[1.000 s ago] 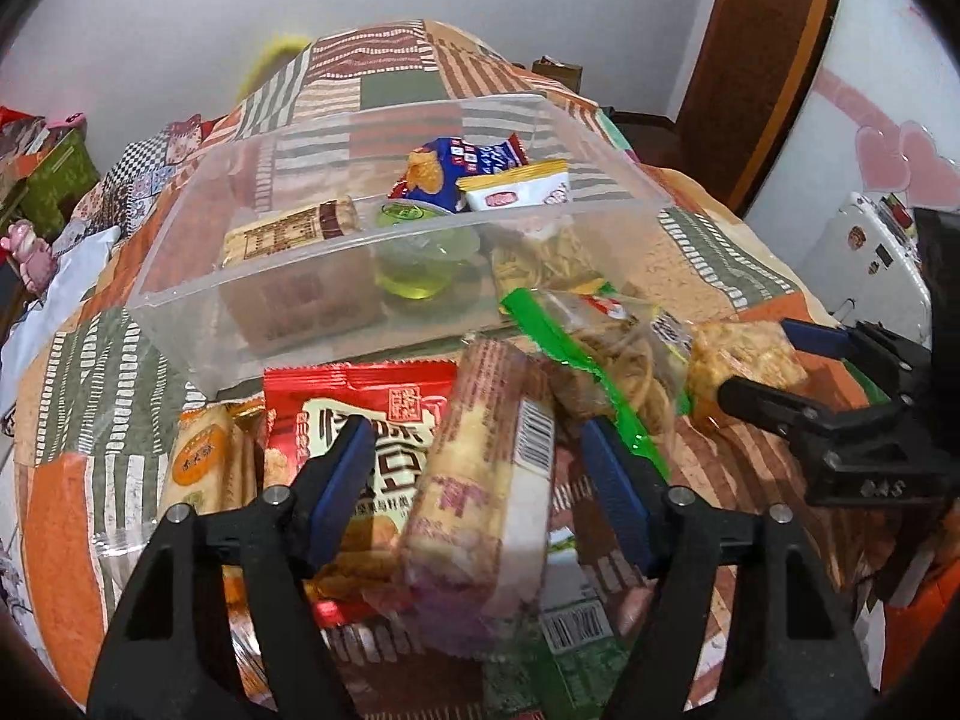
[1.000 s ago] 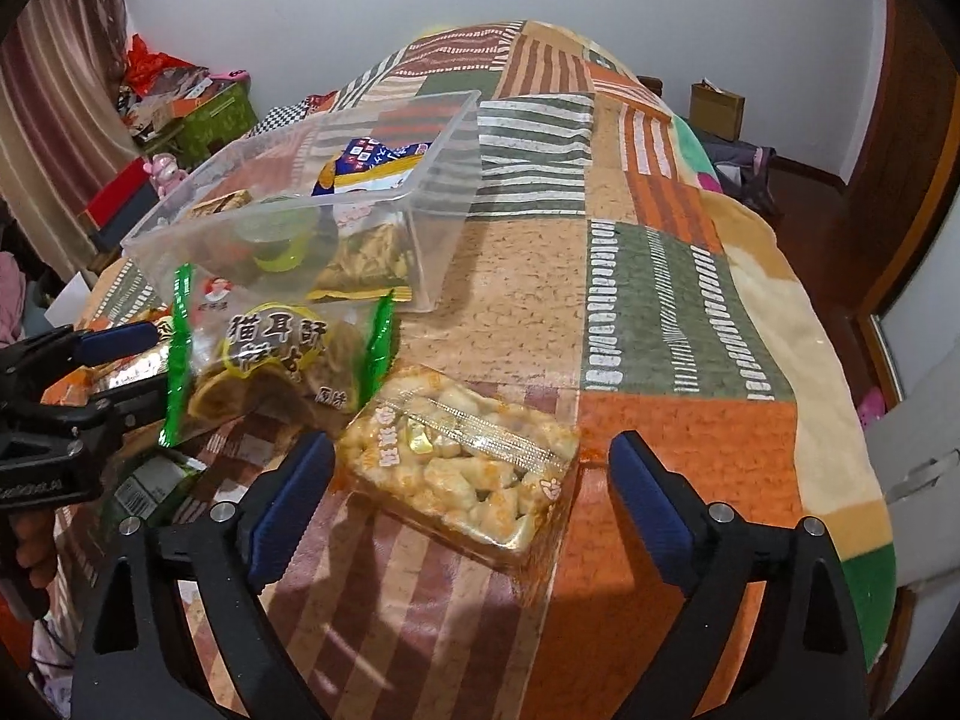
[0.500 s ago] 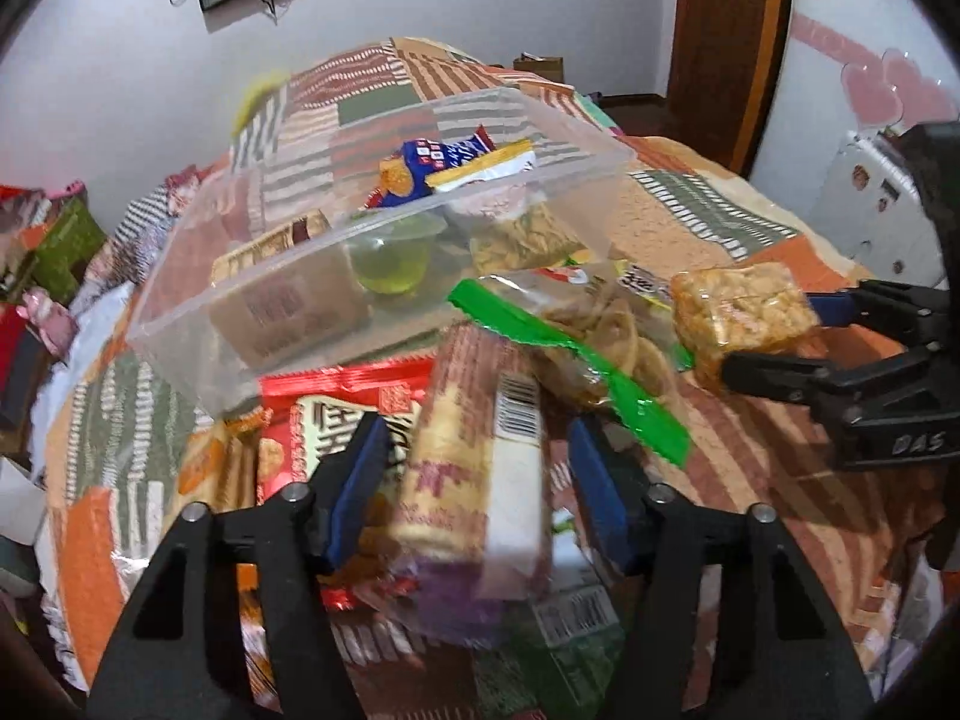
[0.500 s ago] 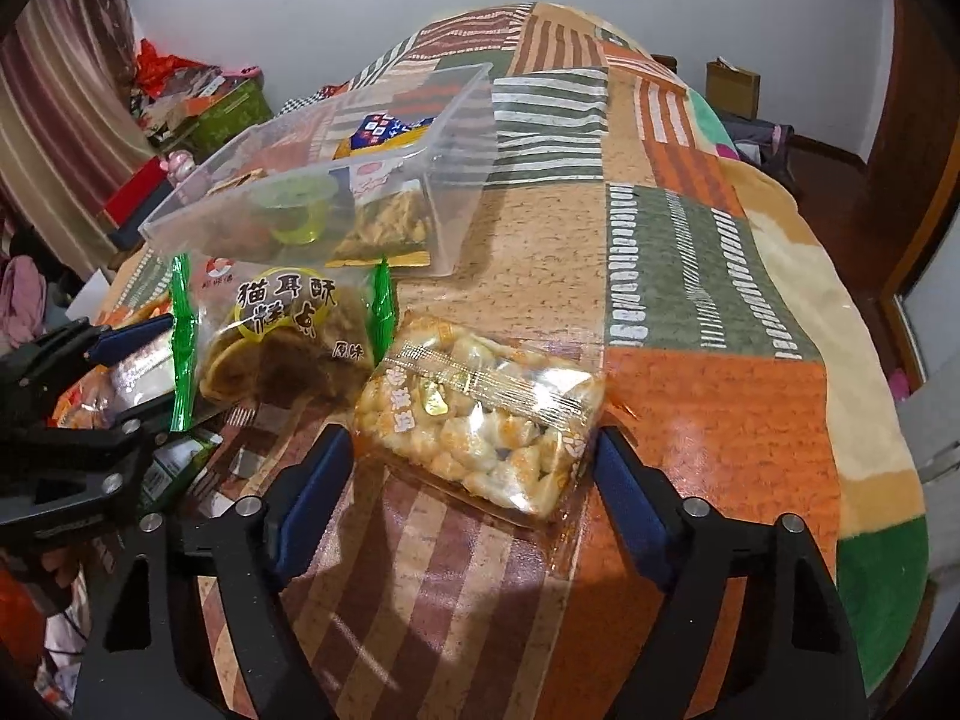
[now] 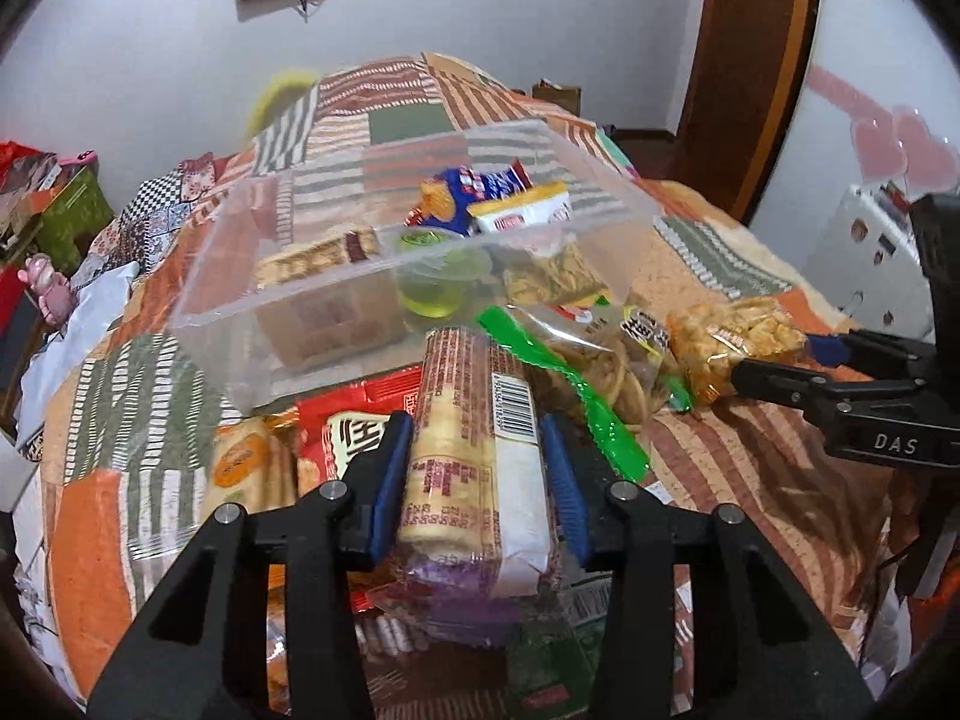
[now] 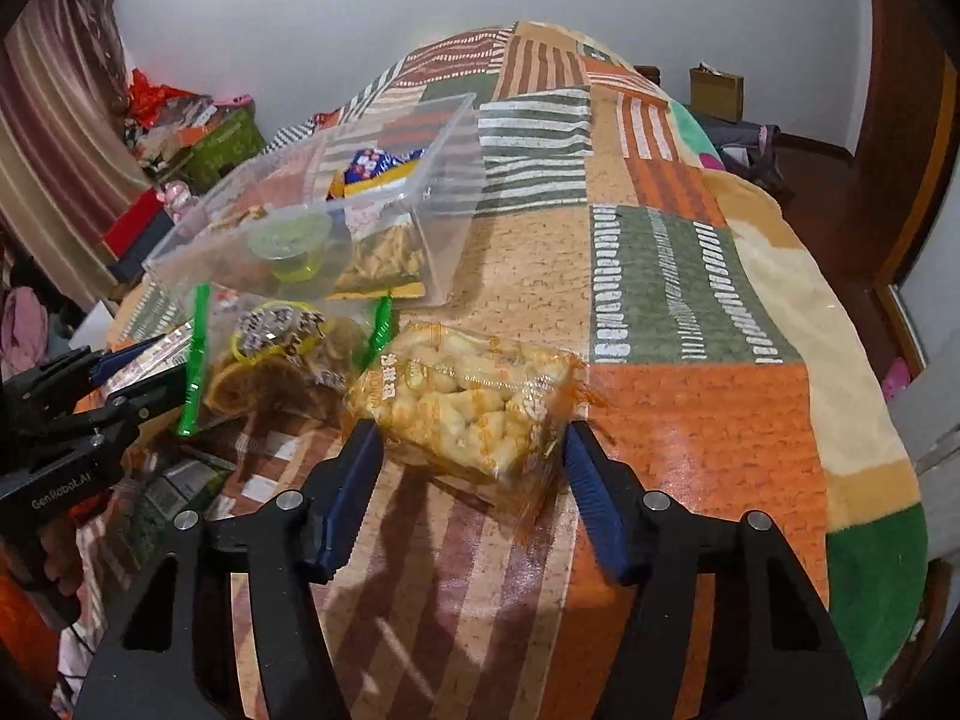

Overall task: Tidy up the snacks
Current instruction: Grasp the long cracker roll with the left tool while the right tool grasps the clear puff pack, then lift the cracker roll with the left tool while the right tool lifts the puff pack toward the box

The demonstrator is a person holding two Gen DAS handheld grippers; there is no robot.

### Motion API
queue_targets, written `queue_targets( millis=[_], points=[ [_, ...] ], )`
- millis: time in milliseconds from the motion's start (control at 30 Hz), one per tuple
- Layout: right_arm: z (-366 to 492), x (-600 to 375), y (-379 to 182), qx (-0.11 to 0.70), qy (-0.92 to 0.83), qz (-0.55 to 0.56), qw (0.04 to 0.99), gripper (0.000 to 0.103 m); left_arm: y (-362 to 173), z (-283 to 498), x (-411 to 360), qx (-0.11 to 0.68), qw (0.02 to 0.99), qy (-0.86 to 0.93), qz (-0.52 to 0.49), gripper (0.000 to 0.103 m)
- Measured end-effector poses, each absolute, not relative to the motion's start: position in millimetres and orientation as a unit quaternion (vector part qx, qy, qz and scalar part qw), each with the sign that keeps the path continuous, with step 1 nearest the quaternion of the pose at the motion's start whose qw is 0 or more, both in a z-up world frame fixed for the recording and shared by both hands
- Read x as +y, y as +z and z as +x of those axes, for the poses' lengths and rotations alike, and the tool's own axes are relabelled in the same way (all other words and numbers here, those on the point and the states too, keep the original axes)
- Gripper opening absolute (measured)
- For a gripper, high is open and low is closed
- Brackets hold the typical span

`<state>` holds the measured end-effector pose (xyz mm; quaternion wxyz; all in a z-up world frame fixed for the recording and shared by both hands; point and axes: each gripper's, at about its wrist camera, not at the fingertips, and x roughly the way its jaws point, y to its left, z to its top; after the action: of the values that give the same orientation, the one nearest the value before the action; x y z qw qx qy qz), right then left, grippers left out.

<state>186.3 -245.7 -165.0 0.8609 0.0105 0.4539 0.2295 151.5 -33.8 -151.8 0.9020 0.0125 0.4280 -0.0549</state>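
Note:
A clear plastic bin on the patchwork blanket holds several snacks, among them a green jelly cup and a blue packet; it also shows in the right wrist view. My left gripper is shut on a long biscuit pack and holds it in front of the bin. My right gripper is shut on a clear pack of puffed rice snack, also seen in the left wrist view, to the right of the bin.
A green-edged bag of crisps lies between the two grippers. A red packet and other wrapped snacks lie below my left gripper. The blanket to the right of the bin carries nothing. Boxes stand at far left.
Both grippers have closed on their packs. The left one has lifted the biscuit pack, and the right one has raised the puffed rice pack off the blanket.

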Motion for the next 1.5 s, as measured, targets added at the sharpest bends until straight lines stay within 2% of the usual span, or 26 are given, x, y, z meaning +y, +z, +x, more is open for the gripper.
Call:
queue_targets(
  millis=[167,467,633,867,933,1000,1100,1367,1433,1500],
  points=[
    [184.1,-242.8,-160.9,0.443,0.23,0.004,0.866,0.055,-133.4,139.3,-24.0,0.409,0.911,-0.051,-0.006,0.043],
    [176.5,-242.1,-144.8,0.421,0.237,0.007,0.875,0.038,-96.7,119.9,-9.3,0.365,0.929,-0.049,-0.034,0.043],
    [169.2,-240.9,-146.9,0.434,0.248,-0.003,0.866,0.037,-86.0,112.4,-5.3,0.352,0.934,-0.047,-0.038,0.043],
    [149.3,-242.8,-159.6,0.458,0.257,-0.038,0.85,0.038,-87.6,112.5,0.3,0.355,0.933,-0.042,-0.052,0.043],
    [150.4,-246.5,-156.6,0.453,0.253,-0.035,0.854,0.046,-89.2,113.6,1.8,0.358,0.931,-0.042,-0.058,0.043],
    [154.4,-249.5,-152.3,0.444,0.25,-0.028,0.86,0.067,-90.5,114.0,3.2,0.359,0.93,-0.041,-0.061,0.043],
    [164.3,-246.5,-150.1,0.437,0.256,-0.03,0.862,0.076,-92.5,115.9,5.0,0.361,0.93,-0.037,-0.063,0.043],
    [188.0,-223.3,-178.8,0.469,0.274,-0.066,0.837,0.076,-99.2,120.4,10.9,0.369,0.927,-0.028,-0.067,0.043],
    [187.0,-222.7,-181.0,0.469,0.283,-0.061,0.835,0.062,-100.7,121.4,12.5,0.37,0.926,-0.026,-0.068,0.043],
    [184.2,-224.7,-180.8,0.466,0.282,-0.056,0.837,0.058,-101.3,122.7,13.9,0.37,0.926,-0.025,-0.07,0.043]
  ],
)
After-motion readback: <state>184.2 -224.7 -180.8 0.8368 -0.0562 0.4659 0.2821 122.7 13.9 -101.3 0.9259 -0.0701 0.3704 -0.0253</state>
